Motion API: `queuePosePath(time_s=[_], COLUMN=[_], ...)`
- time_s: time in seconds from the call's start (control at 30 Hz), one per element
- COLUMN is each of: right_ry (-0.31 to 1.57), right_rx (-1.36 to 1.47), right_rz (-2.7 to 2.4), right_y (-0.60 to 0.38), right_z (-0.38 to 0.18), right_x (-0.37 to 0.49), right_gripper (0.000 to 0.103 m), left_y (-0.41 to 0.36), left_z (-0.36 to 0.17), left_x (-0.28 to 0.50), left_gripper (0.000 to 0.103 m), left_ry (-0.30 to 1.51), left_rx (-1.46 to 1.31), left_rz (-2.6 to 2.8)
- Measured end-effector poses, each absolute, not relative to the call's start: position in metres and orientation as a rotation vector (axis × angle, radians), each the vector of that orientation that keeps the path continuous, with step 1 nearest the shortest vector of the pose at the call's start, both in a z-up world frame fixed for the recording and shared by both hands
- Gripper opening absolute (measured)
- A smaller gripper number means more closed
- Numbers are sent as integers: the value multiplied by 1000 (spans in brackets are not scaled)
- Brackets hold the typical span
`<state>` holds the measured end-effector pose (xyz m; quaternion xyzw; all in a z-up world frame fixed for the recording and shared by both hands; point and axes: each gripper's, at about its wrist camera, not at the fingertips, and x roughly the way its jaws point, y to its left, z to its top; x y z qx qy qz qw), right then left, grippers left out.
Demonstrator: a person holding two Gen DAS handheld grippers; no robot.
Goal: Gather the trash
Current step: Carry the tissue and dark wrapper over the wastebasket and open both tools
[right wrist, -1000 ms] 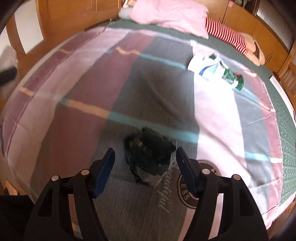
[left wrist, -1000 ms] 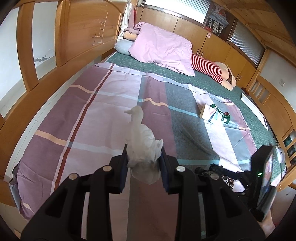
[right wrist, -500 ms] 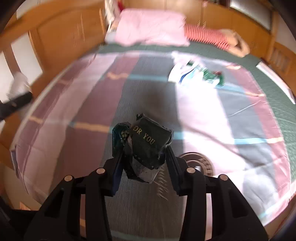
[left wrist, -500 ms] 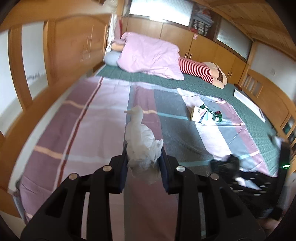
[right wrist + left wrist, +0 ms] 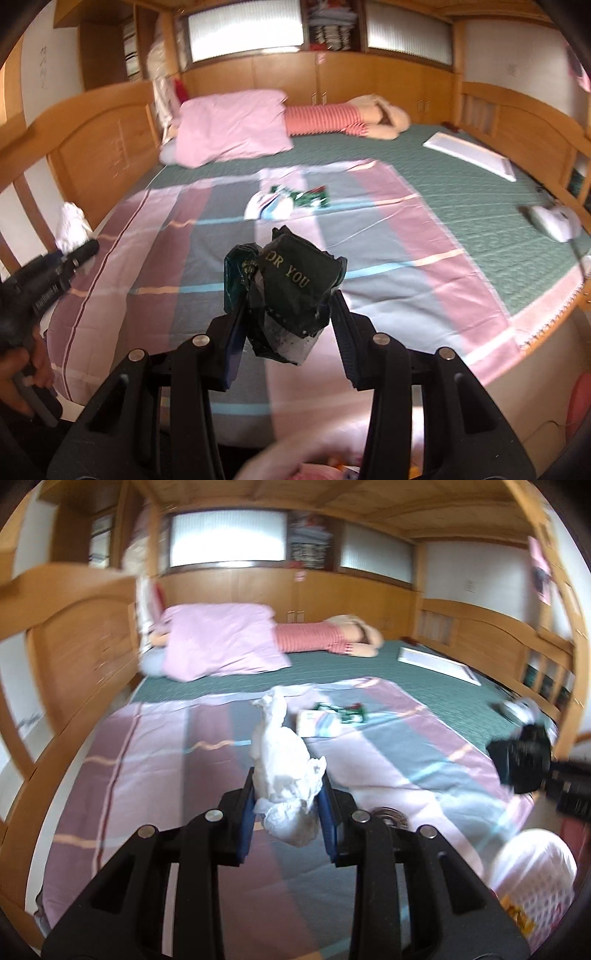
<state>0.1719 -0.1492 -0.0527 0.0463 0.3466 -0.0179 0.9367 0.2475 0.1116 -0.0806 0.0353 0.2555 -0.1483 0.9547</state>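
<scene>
My left gripper (image 5: 287, 805) is shut on a crumpled white tissue (image 5: 281, 760) and holds it above the striped bedsheet (image 5: 155, 775). My right gripper (image 5: 286, 325) is shut on a crumpled dark green wrapper (image 5: 291, 288) with gold lettering, lifted off the bed. The right gripper with its wrapper also shows in the left wrist view (image 5: 521, 760) at the far right; the left gripper with the tissue (image 5: 72, 225) shows in the right wrist view at the left. More trash, a white and green packet (image 5: 286, 201), lies on the sheet further up the bed (image 5: 332, 718).
A white basket-like bin (image 5: 532, 882) sits below the bed's near right corner. A pink pillow (image 5: 232, 125) and a striped plush toy (image 5: 347, 114) lie at the head. A white flat box (image 5: 469, 155) and a white device (image 5: 554, 221) lie at right. Wooden bed rails surround the mattress.
The right gripper closed on the dark wrapper and lifted it off the sheet. Both grippers rose and pulled back toward the foot of the bed, and the bin has come into view.
</scene>
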Motion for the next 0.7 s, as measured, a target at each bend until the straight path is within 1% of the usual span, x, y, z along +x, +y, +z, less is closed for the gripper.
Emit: queuePosePath(time_s=[0.13, 0.33, 0.47, 0.53, 0.6, 0.63, 0.67, 0.7], right_ry=[697, 709, 812, 922, 1052, 1105, 1122, 1113], right_rx=[83, 56, 52, 74, 89, 86, 82, 80], right_rz=[-57, -95, -121, -111, -89, -85, -95, -121], right_y=[-162, -185, -200, -207, -209, -210, -210, -213], right_z=[-42, -30, -46, -65, -86, -95, -99, -98], right_x=[147, 103, 81, 75, 73, 70, 68, 65], right_gripper=[44, 44, 44, 45, 48, 52, 60, 64], left_y=[79, 49, 29, 22, 15, 12, 10, 8], left_z=[-85, -87, -91, -93, -95, -96, -96, -97], left_x=[227, 201, 181, 174, 170, 167, 164, 161], left_gripper=[31, 31, 31, 31, 31, 31, 31, 31], left_ry=[518, 512, 502, 500, 500, 498, 496, 494], left_rx=[128, 139, 174, 187, 198, 205, 210, 215], left_rz=[-396, -527, -582, -607, -623, -635, -644, -652])
